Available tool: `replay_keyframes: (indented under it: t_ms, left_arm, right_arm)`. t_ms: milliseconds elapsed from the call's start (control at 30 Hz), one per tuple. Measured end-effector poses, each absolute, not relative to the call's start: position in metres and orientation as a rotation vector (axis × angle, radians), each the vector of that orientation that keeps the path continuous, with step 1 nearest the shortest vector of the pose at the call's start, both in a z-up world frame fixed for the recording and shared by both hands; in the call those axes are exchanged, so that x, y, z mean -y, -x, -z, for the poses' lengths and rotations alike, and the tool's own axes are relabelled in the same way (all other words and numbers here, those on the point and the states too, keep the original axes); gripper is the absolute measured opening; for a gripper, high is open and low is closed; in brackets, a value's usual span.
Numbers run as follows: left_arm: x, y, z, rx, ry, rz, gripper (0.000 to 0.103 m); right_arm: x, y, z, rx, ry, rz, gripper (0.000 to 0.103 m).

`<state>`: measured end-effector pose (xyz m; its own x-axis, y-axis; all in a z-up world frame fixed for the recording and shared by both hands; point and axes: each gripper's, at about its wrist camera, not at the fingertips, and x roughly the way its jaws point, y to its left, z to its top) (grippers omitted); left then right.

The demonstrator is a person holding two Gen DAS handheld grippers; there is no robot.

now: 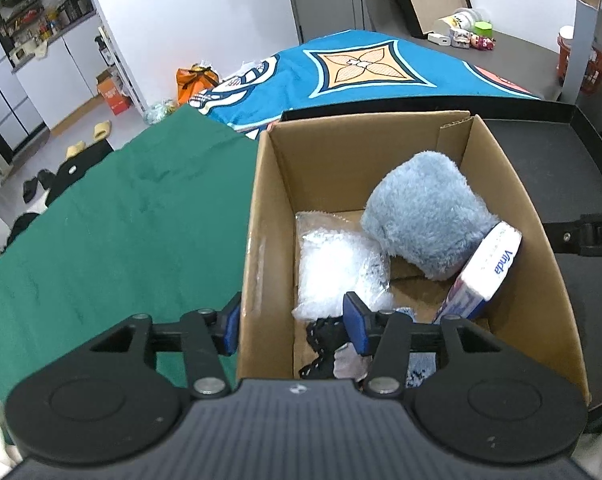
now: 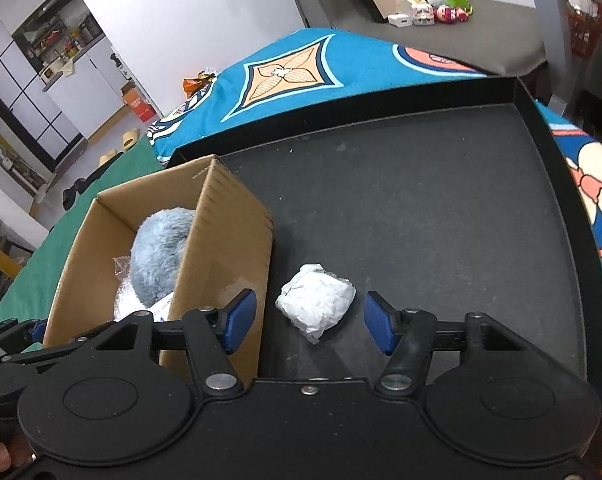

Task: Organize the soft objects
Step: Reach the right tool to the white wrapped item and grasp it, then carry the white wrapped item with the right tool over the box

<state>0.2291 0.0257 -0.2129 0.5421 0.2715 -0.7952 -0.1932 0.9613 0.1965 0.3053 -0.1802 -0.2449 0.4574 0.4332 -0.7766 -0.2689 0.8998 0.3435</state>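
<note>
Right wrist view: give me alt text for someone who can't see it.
Open right tongs frame a crumpled white plastic-wrapped bundle lying on a black tray. To their left stands an open cardboard box holding a fluffy blue-grey plush.

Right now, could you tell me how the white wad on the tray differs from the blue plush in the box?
The white wad is crinkly and plastic-wrapped; the blue plush is fuzzy. The wad lies on the black tray, outside the box, between the open right gripper's fingers; the plush sits inside, leaning on the far corner. The plush looks bulkier. Both look soft.
</note>
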Motion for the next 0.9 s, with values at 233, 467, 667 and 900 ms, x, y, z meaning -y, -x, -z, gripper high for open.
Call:
replay_keyframes:
  t_ms: [233,467,667,900]
  left_arm:
    - [-0.027,-0.231,0.217,-0.969,-0.09,-0.289,0.053]
    - [-0.022,-0.233,0.218,-0.972,-0.098,-0.284,0.056]
    - [-0.02,-0.23,0.216,-0.97,-0.103,-0.282,0.058]
    - [-0.02,-0.229,0.217,-0.969,-0.106,-0.277,0.058]
  right_arm:
    - [0.174,-0.313,0.258,-1.023,-0.181,-0.429,0.057]
    - [0.176,-0.312,0.264,-1.059,-0.156,-0.429,0.041]
    - [0.194,-0.305,0.259,-1.063,-0.124,-0.358,0.04]
    - [0.212,-0.301,0.259,-1.077,-0.115,-0.308,0.041]
